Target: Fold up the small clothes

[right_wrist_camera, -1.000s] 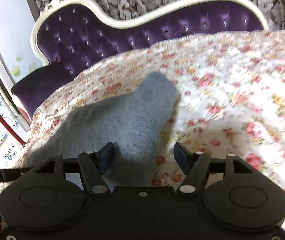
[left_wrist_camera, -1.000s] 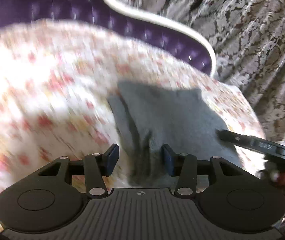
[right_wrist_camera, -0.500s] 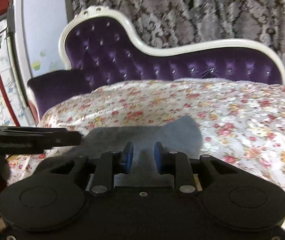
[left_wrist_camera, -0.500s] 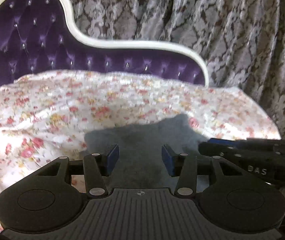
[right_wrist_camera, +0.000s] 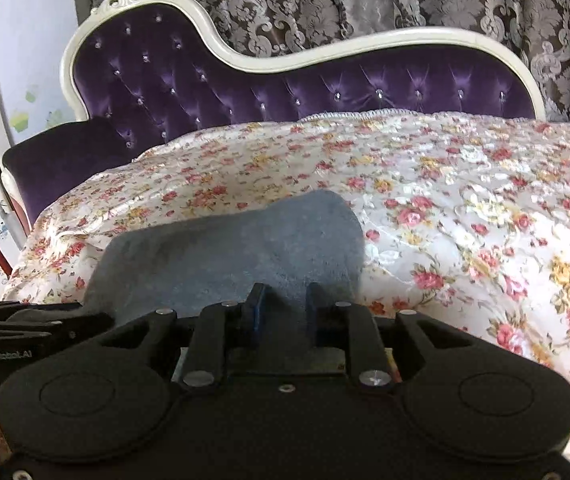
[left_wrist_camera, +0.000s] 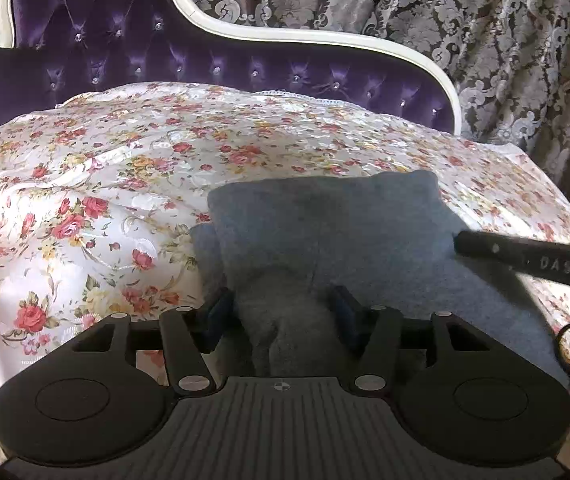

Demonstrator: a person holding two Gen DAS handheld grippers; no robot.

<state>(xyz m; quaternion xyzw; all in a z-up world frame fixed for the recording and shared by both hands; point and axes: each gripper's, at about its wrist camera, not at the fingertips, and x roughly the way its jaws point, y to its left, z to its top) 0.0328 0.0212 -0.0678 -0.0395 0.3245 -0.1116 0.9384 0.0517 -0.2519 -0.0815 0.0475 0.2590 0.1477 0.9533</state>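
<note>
I have the grey cloth [left_wrist_camera: 325,232] lying on the floral cover [left_wrist_camera: 105,184] of the sofa, near the front edge of the cover where my two grippers work, and well apart from the purple backrest [left_wrist_camera: 245,68].

Left gripper [left_wrist_camera: 283,312]: the fingers stand apart, w/ a bunched part of the cloth between them. The pads seem to touch the fabric on both sides, but I cannot tell if they really pinch it or only stand around it.

Right gripper [right_wrist_camera: 283,308]: the fingers are much closer together, only a narrow gap, and the near edge of the cloth goes in between. I judge it is clenched on the cloth edge, approx at the middle of that side.

In the left view the other tool comes in from the right and its tip touches the cloth at the right side.

Progress, as I judge: the cloth looks already doubled, bc a second layer shows under the left edge in the left view. The shape is thick and puffy, not flat, and the corners are rounded. So maybe one fold is done. Left to do: another fold probably, then flatten it and release both grippers.
</note>
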